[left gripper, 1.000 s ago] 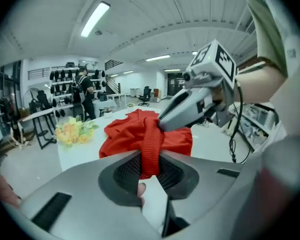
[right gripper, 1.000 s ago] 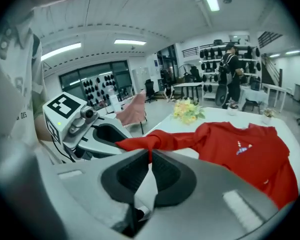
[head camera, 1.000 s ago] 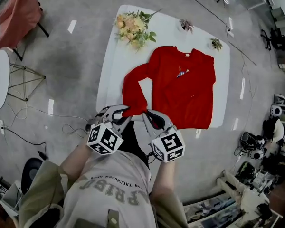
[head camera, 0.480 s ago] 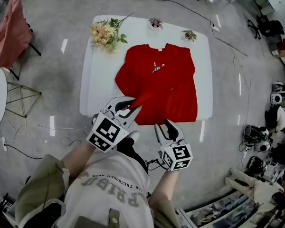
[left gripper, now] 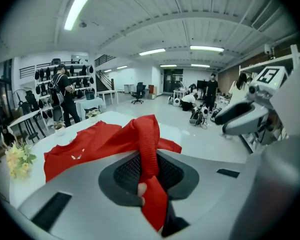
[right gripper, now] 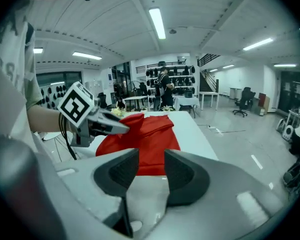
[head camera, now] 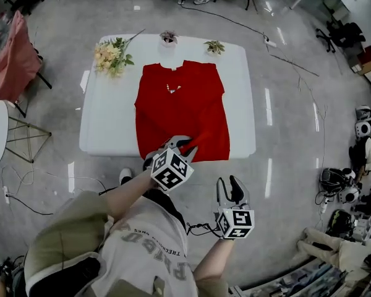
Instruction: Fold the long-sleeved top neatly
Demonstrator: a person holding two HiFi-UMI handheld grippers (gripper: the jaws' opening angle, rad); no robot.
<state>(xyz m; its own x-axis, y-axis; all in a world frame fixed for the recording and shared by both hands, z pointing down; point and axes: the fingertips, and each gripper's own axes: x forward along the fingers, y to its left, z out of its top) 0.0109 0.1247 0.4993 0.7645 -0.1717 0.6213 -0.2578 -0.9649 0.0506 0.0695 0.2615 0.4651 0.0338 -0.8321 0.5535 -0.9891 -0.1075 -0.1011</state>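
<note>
One top (head camera: 182, 107), one table (head camera: 111, 119), one bouquet (head camera: 109, 55)

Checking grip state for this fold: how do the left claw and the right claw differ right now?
The left claw is shut on the ribbed red sleeve cuff of the red long-sleeved top; the right claw has just been opening, with nothing between its jaws. The left claw reaches over the top's hem on the white table; the right claw hangs off the table, above the grey floor. Both point towards the table.
</note>
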